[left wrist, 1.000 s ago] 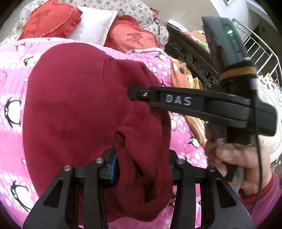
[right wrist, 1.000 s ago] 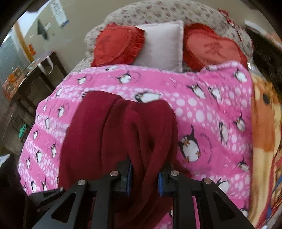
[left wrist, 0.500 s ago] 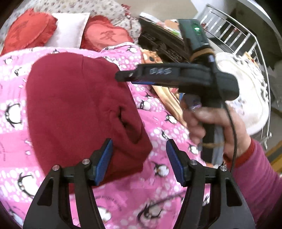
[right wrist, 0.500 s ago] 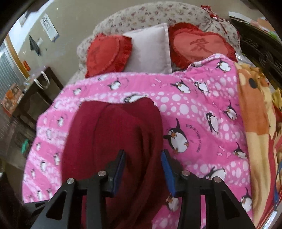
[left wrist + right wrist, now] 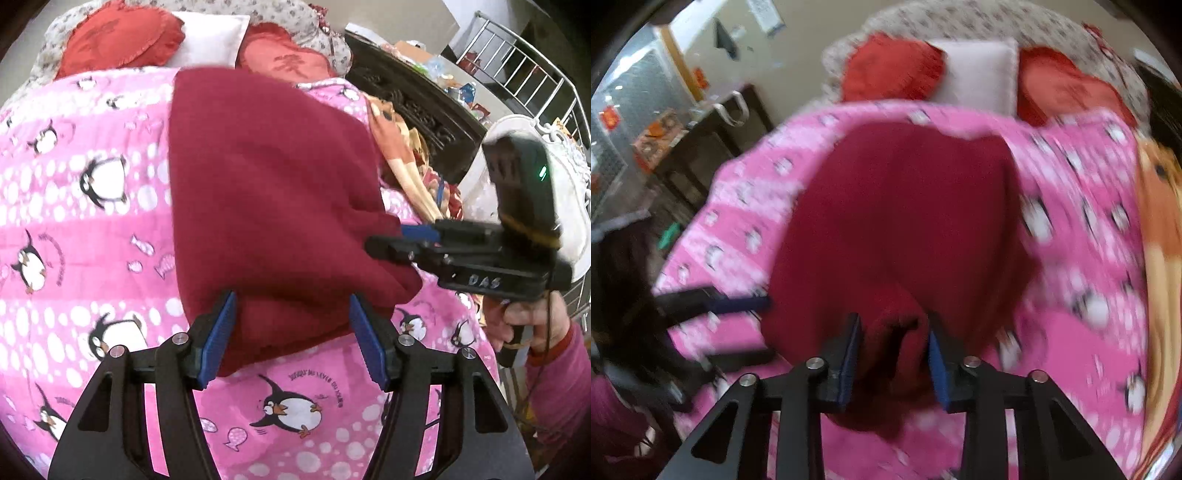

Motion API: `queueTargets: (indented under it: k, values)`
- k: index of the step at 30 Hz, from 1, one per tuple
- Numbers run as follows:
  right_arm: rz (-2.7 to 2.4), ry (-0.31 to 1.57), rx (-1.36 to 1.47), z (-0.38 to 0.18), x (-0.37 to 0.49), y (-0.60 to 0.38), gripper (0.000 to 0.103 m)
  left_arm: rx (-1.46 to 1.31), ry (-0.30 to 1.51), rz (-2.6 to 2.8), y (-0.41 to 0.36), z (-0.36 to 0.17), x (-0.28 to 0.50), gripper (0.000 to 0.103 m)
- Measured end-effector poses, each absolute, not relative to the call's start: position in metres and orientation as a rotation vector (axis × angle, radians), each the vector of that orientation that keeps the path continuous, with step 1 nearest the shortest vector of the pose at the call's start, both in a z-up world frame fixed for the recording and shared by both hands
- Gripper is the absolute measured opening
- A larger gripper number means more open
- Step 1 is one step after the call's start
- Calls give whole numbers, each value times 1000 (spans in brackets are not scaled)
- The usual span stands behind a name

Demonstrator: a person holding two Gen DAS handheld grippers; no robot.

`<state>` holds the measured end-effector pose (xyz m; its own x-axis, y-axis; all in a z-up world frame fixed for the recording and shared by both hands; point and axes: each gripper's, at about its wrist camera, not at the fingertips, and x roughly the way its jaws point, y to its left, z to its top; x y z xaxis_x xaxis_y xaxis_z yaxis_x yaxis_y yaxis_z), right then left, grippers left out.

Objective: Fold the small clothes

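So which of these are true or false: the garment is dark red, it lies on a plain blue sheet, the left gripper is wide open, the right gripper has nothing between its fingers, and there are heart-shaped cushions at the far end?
1. The garment is dark red. True.
2. It lies on a plain blue sheet. False: it lies on a pink penguin blanket.
3. The left gripper is wide open. True; the garment's near edge sits between its pads.
4. The right gripper has nothing between its fingers. False: a bunched fold of the garment is between them as its jaws are closing.
5. Red heart-shaped cushions sit at the far end. True.
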<state>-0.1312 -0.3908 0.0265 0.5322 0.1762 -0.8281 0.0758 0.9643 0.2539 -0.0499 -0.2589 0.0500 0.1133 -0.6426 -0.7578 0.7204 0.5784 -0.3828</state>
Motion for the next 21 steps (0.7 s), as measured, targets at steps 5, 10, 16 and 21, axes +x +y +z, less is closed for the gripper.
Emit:
queueTargets:
  k: [5, 10, 16, 21]
  values:
    - [52, 974, 354, 18, -144, -403, 30, 105, 1052, -983, -261, 53, -54, 62]
    - [49, 897, 438, 42, -160, -409, 32, 116, 967, -940, -252, 71, -54, 62]
    - [8, 846, 366, 53, -161, -393, 32, 87, 975, -874, -254, 64, -39, 62]
    - [-37, 926, 350, 27, -149, -396, 32, 114, 987, -835, -261, 51, -38, 62]
